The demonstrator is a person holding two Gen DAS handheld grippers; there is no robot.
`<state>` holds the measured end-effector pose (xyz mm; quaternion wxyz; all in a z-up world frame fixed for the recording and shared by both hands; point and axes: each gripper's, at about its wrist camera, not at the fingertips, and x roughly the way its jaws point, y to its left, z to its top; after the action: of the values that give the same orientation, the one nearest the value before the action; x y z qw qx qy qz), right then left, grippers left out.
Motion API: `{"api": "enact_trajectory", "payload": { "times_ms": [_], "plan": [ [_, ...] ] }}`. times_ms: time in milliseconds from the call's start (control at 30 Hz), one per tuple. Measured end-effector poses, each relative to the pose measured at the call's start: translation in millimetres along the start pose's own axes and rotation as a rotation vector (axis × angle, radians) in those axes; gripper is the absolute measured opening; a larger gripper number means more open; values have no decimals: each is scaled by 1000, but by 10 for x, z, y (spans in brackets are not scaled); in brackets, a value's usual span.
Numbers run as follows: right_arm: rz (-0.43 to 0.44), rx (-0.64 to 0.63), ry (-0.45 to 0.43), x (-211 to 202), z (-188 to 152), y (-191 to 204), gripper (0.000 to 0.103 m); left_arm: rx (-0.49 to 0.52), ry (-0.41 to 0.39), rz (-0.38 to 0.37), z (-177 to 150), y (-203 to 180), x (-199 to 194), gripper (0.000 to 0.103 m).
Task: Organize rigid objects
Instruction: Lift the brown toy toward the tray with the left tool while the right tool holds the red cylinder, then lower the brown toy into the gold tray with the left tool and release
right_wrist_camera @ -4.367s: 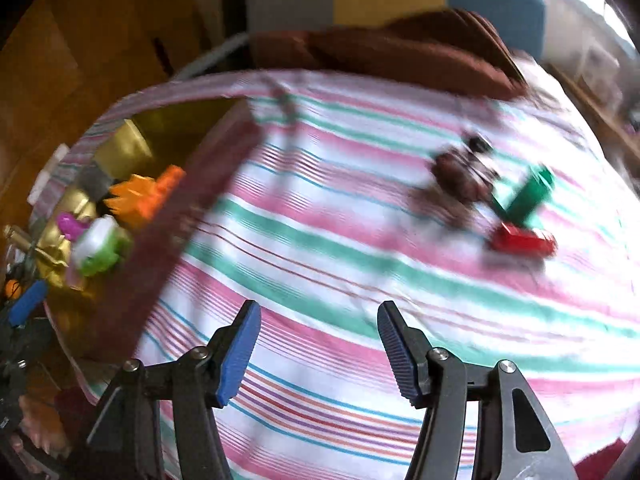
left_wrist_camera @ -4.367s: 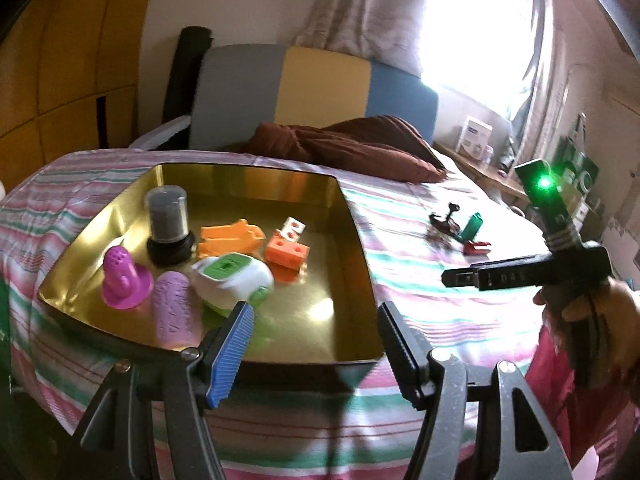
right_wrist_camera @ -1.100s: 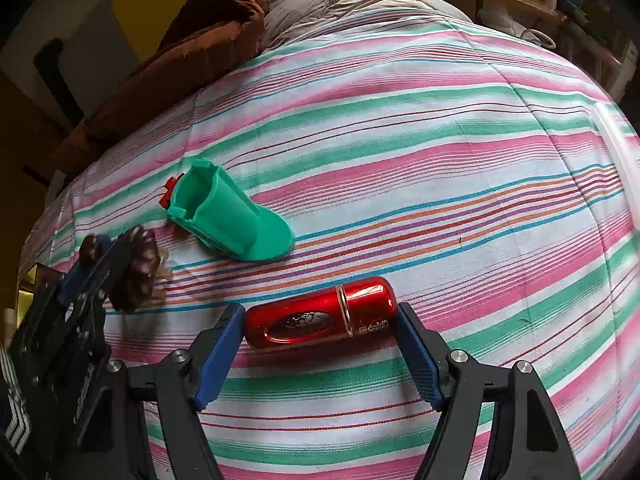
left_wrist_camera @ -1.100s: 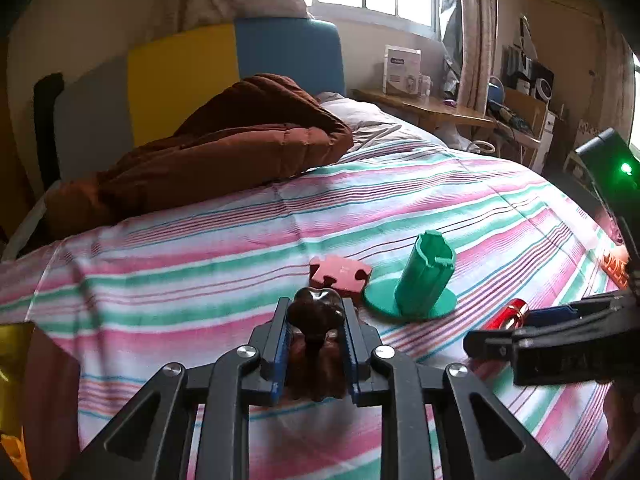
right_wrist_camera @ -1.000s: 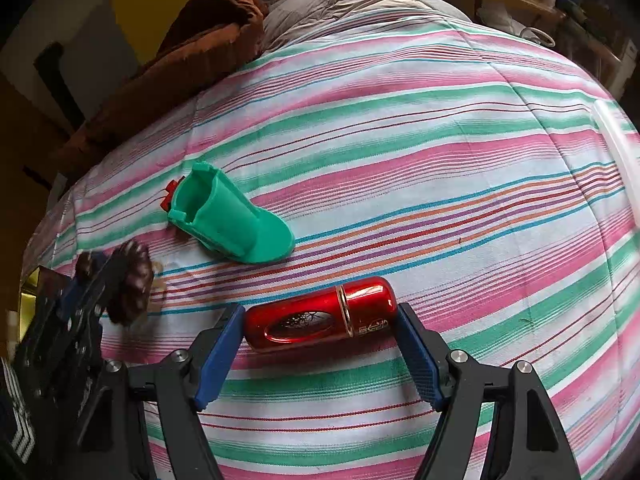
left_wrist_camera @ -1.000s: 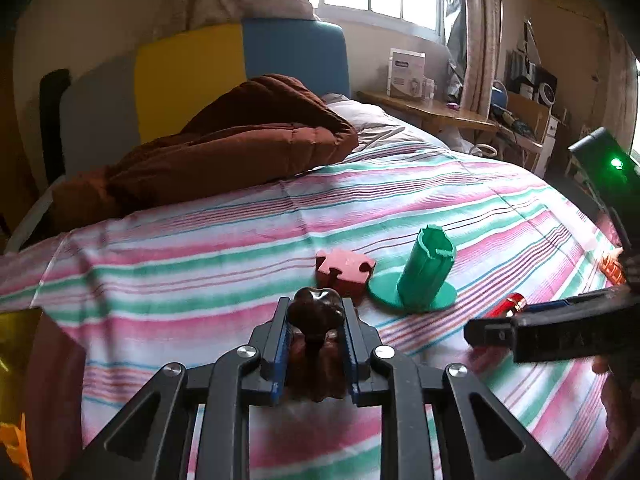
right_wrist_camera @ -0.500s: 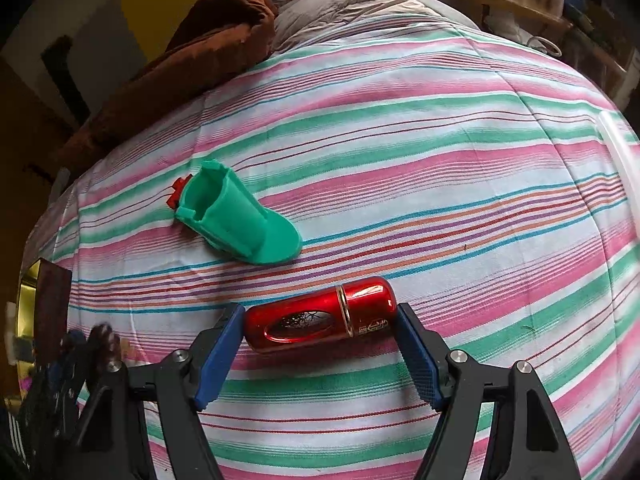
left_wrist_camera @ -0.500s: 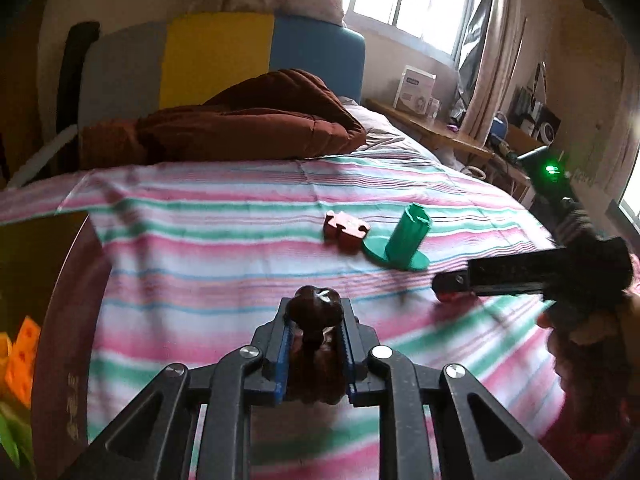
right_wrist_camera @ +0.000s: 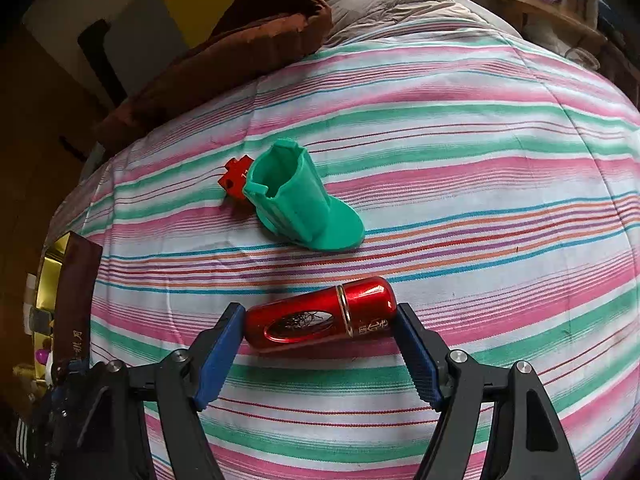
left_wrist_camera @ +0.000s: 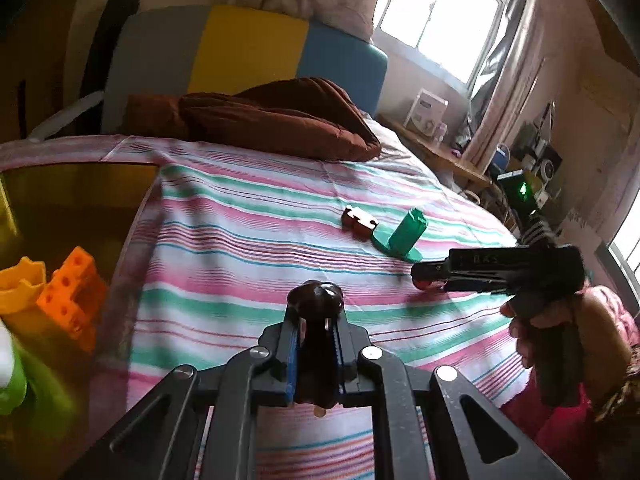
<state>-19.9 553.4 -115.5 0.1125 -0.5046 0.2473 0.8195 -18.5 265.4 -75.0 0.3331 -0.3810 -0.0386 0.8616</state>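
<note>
Toys lie on the striped bed (right_wrist_camera: 480, 152): one green holder (right_wrist_camera: 296, 204), one red puzzle piece (right_wrist_camera: 234, 178) touching it, one red capsule (right_wrist_camera: 320, 316). Only the left view shows the left claw (left_wrist_camera: 316, 344) clamped on one dark brown figure (left_wrist_camera: 316, 300), low centre, plus two orange blocks (left_wrist_camera: 72, 292) in the gold tray (left_wrist_camera: 80, 184) at left. Only the right view shows the right claw (right_wrist_camera: 318, 340) spread wide, its pads at the capsule's two ends; whether they grip it I cannot tell.
</note>
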Motion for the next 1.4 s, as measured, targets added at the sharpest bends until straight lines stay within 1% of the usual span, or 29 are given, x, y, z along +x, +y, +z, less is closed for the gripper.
{"api": "enact_trajectory", "payload": {
  "times_ms": [133,300,400,467,600,633,667,767,867,900,967,1033,1233,1300,1400],
  "plan": [
    [2,-18,-2,20,-5,41,75,14,-32,-3,-3,13,-186,12],
    [44,-61,-5,-19,-35,100,75,29,-87,-14,-20,43,-492,12],
    [48,-87,-14,-19,-46,167,75,22,-117,-11,-13,125,-685,12],
    [49,-98,-19,-7,-35,214,75,13,-135,-1,-3,198,-801,12],
    [50,-111,-42,-24,-12,233,75,-8,-169,50,23,414,-990,12],
    [51,-113,-47,-32,-7,241,75,-15,-172,74,29,502,-1027,12],
    [51,-116,-54,-48,-8,252,75,-27,-171,93,30,580,-1040,12],
    [50,-128,-60,-60,-18,277,75,-78,-148,112,12,830,-1052,12],
    [45,-137,-57,-43,-26,297,75,-120,-99,118,-21,1032,-1015,12],
    [42,-138,-59,-37,-28,303,75,-134,-93,126,-40,1089,-1010,12],
    [40,-141,-62,-34,-28,316,75,-142,-62,122,-60,1153,-957,12],
    [41,-143,-68,-42,-25,312,75,-136,-51,128,-96,1167,-919,12],
    [41,-159,-74,-49,-31,343,75,-72,-4,145,-179,1063,-794,12],
    [40,-161,-72,-42,-29,342,75,-61,-1,152,-196,1052,-784,12],
    [37,-159,-73,-48,-24,331,75,-43,-1,174,-221,1034,-804,18]
  ]
}}
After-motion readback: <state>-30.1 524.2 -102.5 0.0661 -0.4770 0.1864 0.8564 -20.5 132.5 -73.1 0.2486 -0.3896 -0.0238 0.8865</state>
